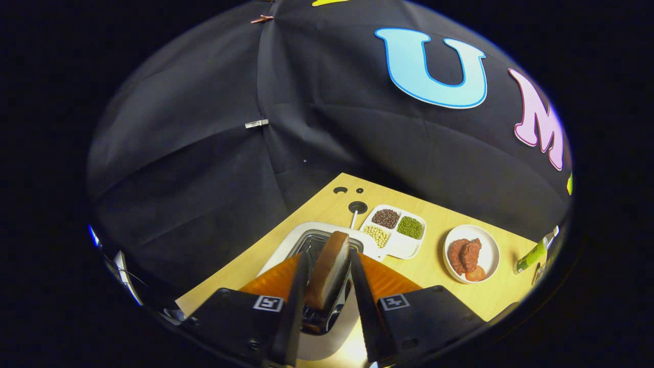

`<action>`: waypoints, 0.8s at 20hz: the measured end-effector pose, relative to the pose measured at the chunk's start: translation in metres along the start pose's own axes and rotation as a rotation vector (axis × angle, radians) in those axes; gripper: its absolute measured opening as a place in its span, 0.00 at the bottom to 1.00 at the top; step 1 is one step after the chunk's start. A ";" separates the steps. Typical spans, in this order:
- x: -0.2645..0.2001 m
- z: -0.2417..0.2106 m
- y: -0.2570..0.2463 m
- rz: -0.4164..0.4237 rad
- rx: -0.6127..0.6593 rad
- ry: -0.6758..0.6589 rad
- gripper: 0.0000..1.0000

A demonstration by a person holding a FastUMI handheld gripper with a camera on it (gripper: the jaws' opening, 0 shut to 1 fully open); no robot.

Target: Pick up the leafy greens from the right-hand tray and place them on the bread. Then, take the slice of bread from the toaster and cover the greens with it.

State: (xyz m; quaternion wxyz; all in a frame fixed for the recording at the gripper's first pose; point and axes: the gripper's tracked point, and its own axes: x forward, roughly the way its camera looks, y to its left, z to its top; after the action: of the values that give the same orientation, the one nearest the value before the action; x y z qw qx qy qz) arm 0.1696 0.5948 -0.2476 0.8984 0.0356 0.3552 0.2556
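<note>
Hand-held gripper point(327, 278): fingers drawn close on either side of a bread slice point(329, 273), both appearing to press its flat faces; slice upright, on edge, crust uppermost. Toaster point(311, 245): pale body, dark slot directly under the slice; the lower end of the slice sits at or just above the slot, and whether it is fully clear cannot be told. Surface point(434, 286): light wood, carrying the toaster and, beyond and beside it, a divided tray point(396, 232) with three fills of small grains or beans (dark, green, pale). Plate point(471, 254): round, white, near the tray, holding reddish-brown food. Bottle point(534, 253): green, lying at the far side of the plate. Status, judged: second stage under way, the toaster slice gripped and in the course of extraction. Greens and base bread not located here, so their placement cannot be confirmed. Remaining: lift the slice free, carry it over, lay it flat on the greens.
</note>
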 end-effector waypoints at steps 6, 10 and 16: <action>-0.009 0.002 -0.002 -0.006 0.031 0.004 0.13; -0.038 0.026 -0.002 0.009 0.046 -0.076 0.13; -0.088 0.044 -0.019 0.035 0.105 -0.149 0.13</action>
State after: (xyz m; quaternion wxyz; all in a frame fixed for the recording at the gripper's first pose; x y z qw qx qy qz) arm 0.1524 0.5406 -0.1646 0.9148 0.1080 0.2995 0.2487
